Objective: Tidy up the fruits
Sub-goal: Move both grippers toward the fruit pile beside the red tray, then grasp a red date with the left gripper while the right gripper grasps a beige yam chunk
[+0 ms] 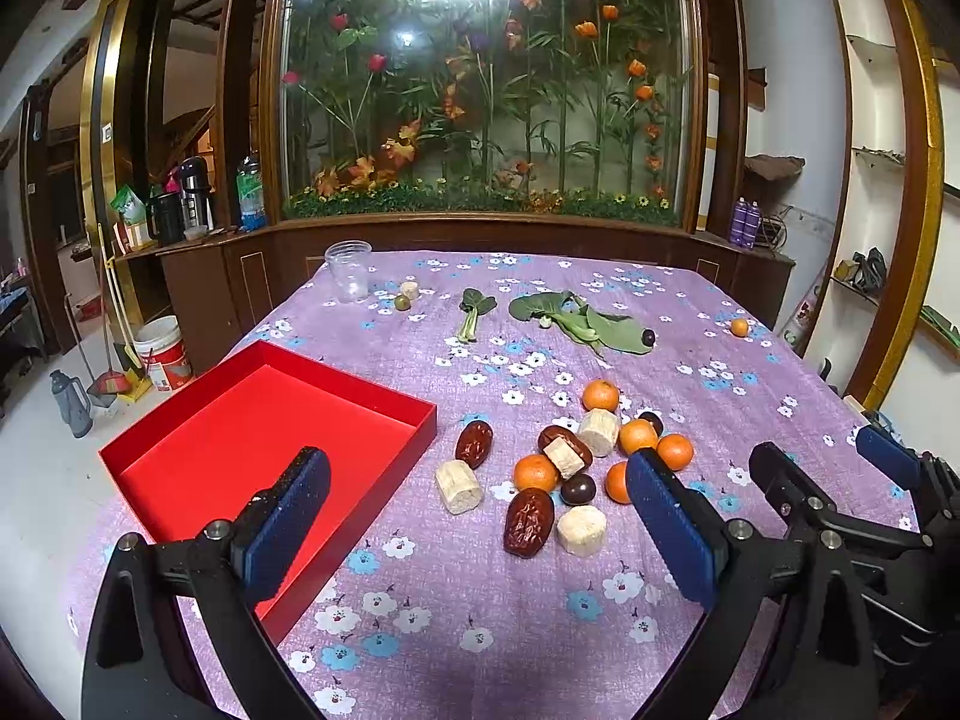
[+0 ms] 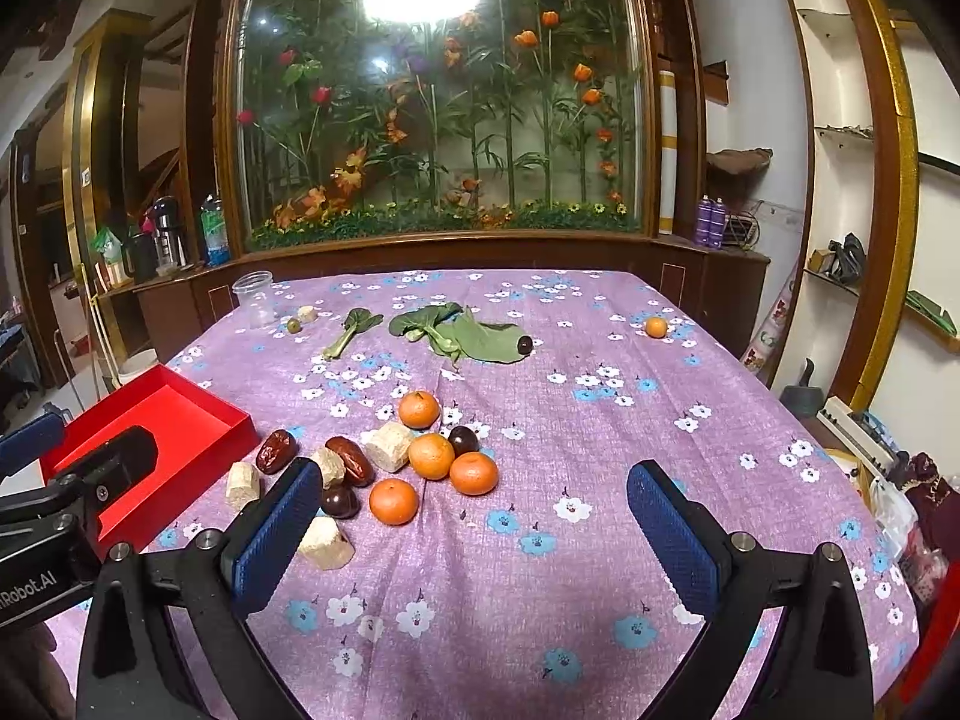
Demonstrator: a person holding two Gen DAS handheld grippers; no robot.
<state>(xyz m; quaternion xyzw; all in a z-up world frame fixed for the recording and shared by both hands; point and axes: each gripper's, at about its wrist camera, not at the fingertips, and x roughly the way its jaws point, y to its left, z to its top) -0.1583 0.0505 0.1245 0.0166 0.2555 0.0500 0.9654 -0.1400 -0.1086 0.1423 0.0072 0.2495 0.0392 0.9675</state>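
Left wrist view: both claws, left claw [image 1: 477, 495] and right claw [image 2: 474, 501], gaped wide, empty, above fruit pile [image 1: 576, 462]; red tray [image 1: 420, 414] at left awaited sorting

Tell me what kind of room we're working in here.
Probably a home dining or living room: a table under a floral purple cloth, a glass case of artificial flowers, and flasks on a wooden sideboard.

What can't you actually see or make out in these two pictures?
- Red tray: its near corner is hidden behind the left gripper finger in the left view, and partly cut off in the right view.
- Plastic cup: too far to tell whether it holds anything.
- Person holding the grippers: out of both views.
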